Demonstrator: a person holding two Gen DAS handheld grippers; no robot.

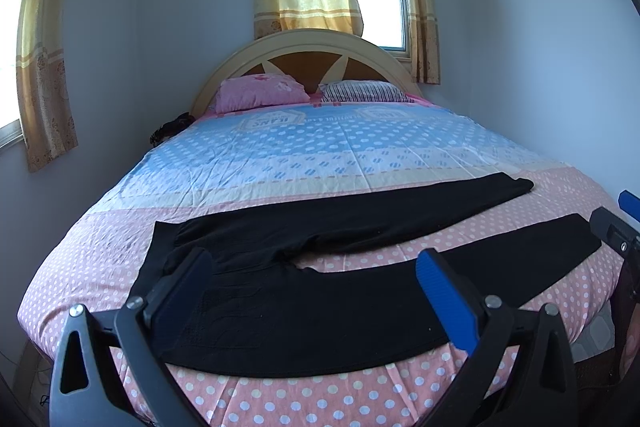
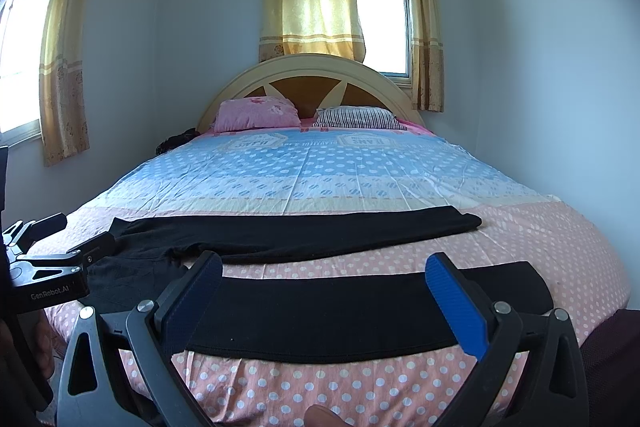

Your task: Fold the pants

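Note:
Black pants [image 1: 320, 291] lie flat across the foot of the bed, waist to the left, both legs spread apart toward the right. My left gripper [image 1: 316, 283] stands open over the waist and near leg, touching nothing. In the right wrist view the pants [image 2: 340, 307] show the near leg in front and the far leg [image 2: 320, 231] behind. My right gripper [image 2: 324, 287] hovers open above the near leg. The left gripper [image 2: 60, 259] also appears at the left edge of the right wrist view, and the right gripper [image 1: 616, 235] at the right edge of the left wrist view.
The bed has a pink polka-dot and blue sheet [image 1: 320, 147], a pink pillow [image 1: 260, 93], a striped pillow [image 1: 364, 91] and a curved headboard [image 1: 304, 51]. A dark bundle [image 1: 170, 129] sits by the left wall. Curtained windows stand behind and left.

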